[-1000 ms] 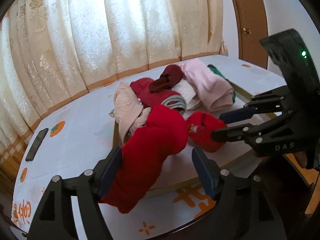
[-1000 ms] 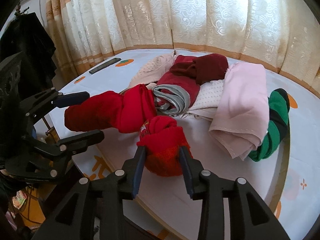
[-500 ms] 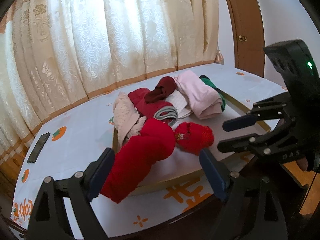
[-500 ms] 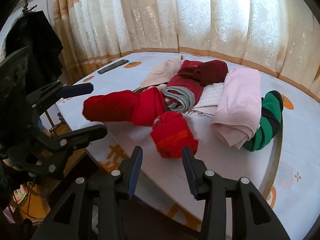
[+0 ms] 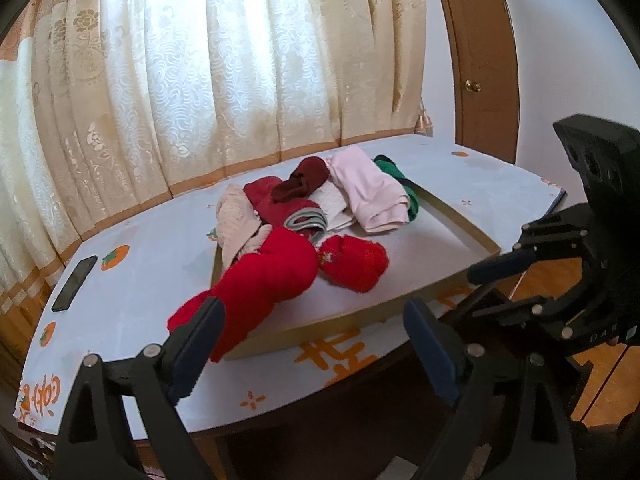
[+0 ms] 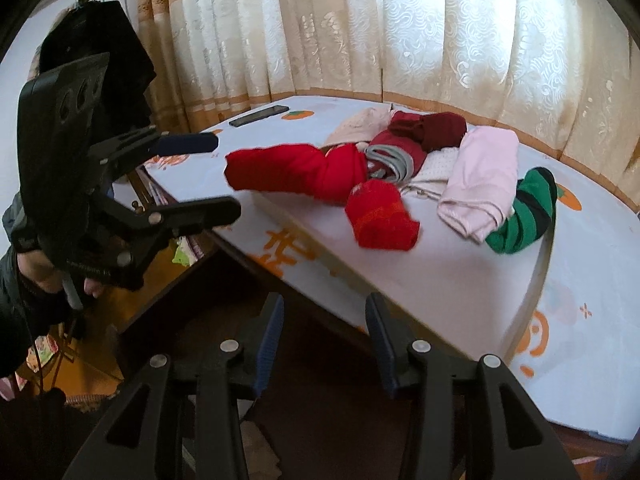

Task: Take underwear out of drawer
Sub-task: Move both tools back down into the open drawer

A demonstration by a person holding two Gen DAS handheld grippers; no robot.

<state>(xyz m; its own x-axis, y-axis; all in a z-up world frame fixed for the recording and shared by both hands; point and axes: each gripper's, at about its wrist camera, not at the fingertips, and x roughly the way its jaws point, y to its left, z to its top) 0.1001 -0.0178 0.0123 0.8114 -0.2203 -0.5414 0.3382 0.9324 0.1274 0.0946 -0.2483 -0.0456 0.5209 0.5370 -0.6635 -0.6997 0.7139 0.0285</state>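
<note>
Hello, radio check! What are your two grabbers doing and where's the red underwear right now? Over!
Left tool opening, nothing between its fingers. Right tool open, empty. Long red underwear draped over the shallow drawer's front edge; small red piece lies inside. Nothing in the way.

Red underwear [image 5: 264, 280] lies rolled, draped over the shallow drawer's [image 5: 460, 220] near-left rim.

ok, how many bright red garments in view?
2. The long bright red garment hangs over the shallow drawer tray's front-left edge; the small bright red bundle lies inside, touching it. Others may be buried.
</note>
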